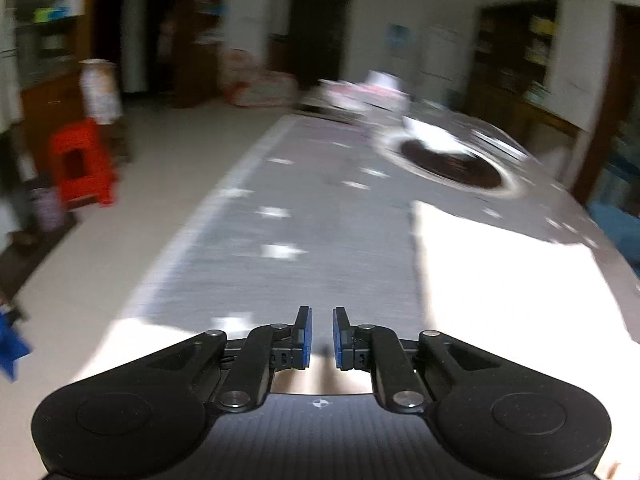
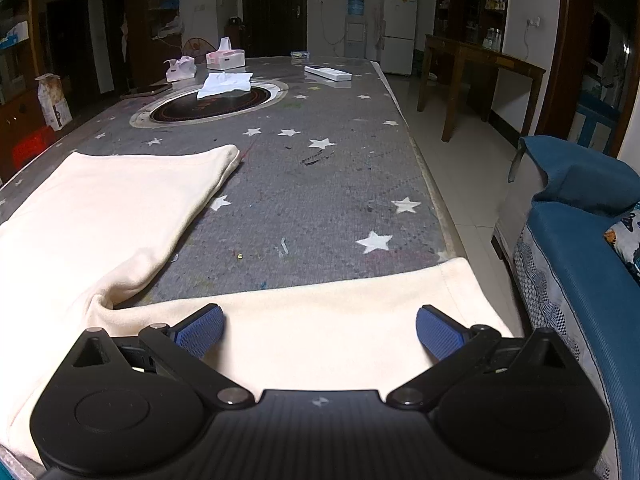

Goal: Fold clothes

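cream garment (image 2: 112,208) spread flat on table (image 2: 320,184) for folding. left gripper (image 1: 322,336) slightly parted, nothing held. right gripper (image 2: 320,332) wide open, empty, poised over near hem.

The room is dim, with white walls (image 2: 516,4) and a pale tiled floor (image 2: 448,148). A long table (image 2: 320,184) wears a grey cover scattered with white stars. Dark doorways (image 2: 274,8) open at the far end, near a white refrigerator (image 2: 398,28) and a water dispenser (image 2: 355,24). A wooden side table (image 2: 480,64) stands along the wall, and a blue sofa (image 2: 580,240) sits close by. A red stool (image 1: 82,162), blurred, seems to stand on the floor.
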`<state>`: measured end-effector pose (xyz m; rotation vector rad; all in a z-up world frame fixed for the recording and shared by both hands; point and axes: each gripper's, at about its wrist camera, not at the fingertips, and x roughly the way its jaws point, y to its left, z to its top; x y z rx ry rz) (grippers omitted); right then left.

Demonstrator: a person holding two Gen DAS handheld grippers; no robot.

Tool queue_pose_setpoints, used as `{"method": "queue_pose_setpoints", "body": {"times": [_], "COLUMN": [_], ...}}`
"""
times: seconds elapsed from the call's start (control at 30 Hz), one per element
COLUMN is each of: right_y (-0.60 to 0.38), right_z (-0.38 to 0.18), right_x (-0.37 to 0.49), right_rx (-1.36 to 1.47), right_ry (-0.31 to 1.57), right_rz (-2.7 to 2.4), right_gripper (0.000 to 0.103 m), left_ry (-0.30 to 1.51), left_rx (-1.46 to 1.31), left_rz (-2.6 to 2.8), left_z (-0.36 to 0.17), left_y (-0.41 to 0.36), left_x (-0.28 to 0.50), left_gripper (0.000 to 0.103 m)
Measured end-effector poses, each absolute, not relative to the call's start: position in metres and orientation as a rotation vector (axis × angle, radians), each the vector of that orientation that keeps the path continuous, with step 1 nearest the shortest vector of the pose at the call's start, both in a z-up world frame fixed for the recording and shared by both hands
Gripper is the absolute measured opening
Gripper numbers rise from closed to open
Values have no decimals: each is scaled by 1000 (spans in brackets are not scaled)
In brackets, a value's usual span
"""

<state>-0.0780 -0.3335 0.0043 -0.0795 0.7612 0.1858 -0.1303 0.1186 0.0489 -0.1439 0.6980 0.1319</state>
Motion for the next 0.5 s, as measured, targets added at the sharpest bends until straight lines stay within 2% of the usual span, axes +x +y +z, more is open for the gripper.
{"method": "queue_pose_setpoints", "body": {"times": [0.3, 0.4, 0.5], "right_y": [-334, -328, -319], "right_z": [11, 23, 31], "right_x": [-63, -52, -40], "right_rx": [-106, -110, -78], "right_ry": [798, 806, 825], "right_rz": [215, 263, 334], "right_gripper": [102, 97, 91], "left_ry": [768, 784, 783], "left_rx": [-59, -65, -43], "left_rz": [-12, -12, -19], "left_z": [28, 29, 32], "left_y": [75, 77, 77], "left_x": [-75, -60, -47], "left_gripper": [19, 24, 25]}}
